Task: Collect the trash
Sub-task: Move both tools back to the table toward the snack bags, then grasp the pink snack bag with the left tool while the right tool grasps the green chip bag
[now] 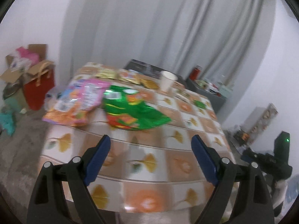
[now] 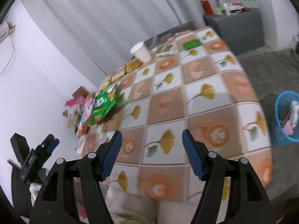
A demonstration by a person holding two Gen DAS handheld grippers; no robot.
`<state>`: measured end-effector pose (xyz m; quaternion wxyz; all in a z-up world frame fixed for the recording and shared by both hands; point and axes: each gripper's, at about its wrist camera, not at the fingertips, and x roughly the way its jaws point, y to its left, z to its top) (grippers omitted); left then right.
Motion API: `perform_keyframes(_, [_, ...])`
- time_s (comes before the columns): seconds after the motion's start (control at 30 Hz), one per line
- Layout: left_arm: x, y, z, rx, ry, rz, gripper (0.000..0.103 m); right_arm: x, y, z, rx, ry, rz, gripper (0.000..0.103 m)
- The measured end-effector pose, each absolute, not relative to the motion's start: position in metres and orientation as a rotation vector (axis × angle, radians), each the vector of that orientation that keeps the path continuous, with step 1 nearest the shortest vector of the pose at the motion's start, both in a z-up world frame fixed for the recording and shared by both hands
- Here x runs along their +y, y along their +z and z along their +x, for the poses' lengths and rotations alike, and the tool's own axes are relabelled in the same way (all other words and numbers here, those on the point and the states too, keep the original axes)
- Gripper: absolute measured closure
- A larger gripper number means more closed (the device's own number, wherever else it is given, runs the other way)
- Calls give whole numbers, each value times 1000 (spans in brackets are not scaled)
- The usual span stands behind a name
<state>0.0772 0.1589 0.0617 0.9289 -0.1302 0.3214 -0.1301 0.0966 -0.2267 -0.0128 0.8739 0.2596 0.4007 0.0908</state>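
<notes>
The trash you are after lies on the table [image 1: 186, 160], the one covered in a cloth of ginkgo leaves and orange rounds. A green snack bag [image 1: 130, 110] sits crumpled toward the far left part of the top, and just beside it, on its left, a pink and orange snack bag [image 1: 80, 100] hangs a little over the table's edge. Behind them a row of small yellow packets [image 1: 119, 76] runs along the far edge, and a white paper cup [image 1: 167, 81] stands upright near that row. A small green wrapper [image 2: 190, 43] lies apart, toward the far right corner.

Your left gripper [image 1: 150, 145] hovers over the near edge with its jaws spread wide and nothing between them. Your right gripper [image 2: 152, 140] is also released, its jaws apart and empty above the cloth.

On the floor to the right of the table stands a blue bin [image 2: 286, 119] with some rubbish already inside. A grey cabinet [image 2: 237, 31] stands beyond the table.
</notes>
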Motion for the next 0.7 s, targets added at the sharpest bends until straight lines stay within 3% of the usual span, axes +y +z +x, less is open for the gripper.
perform_keyframes(0.17, [196, 48, 94, 644, -128, -231, 17, -207, -23, 119, 897, 239, 544, 39])
perform_keyframes(0.37, [191, 31, 137, 664, -37, 16, 17, -184, -20, 161, 941, 352, 562, 39])
perform_keyframes(0.7, [193, -5, 215, 808, -18, 185, 38, -130, -25, 302, 1072, 519, 552, 39])
